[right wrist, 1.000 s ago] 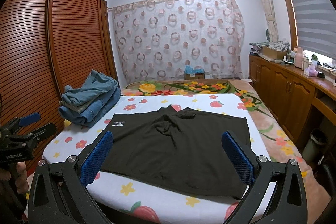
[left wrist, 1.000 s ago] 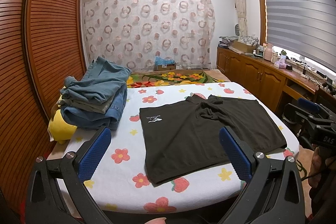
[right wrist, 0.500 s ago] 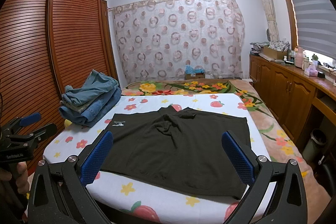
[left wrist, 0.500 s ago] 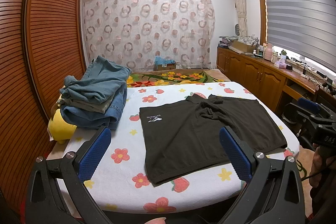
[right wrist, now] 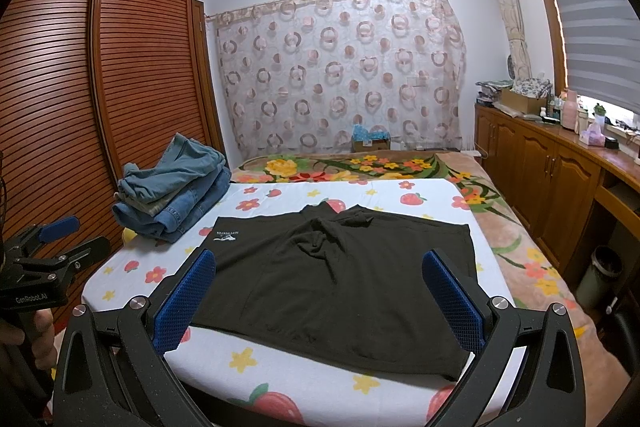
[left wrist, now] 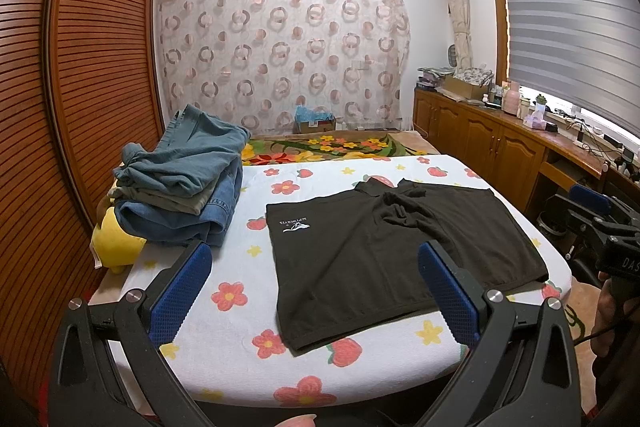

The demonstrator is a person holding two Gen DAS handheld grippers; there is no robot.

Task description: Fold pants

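Dark brown pants (left wrist: 384,251) (right wrist: 340,279) lie spread flat on the bed's flowered sheet (left wrist: 240,327) (right wrist: 316,383), a small white logo near their left edge and bunched cloth at the far middle. My left gripper (left wrist: 314,267) hovers open in front of the near edge of the bed, nothing between its blue pads. In the right wrist view my right gripper (right wrist: 318,275) is likewise open and empty, held short of the pants. Each gripper also shows at the edge of the other's view, held by a hand.
A stack of folded jeans (left wrist: 180,179) (right wrist: 172,195) sits at the bed's left side, above a yellow plush (left wrist: 114,239). A slatted wooden wardrobe (left wrist: 80,87) runs along the left; wooden cabinets (left wrist: 492,155) with clutter line the right. A bin (right wrist: 598,271) stands on the floor.
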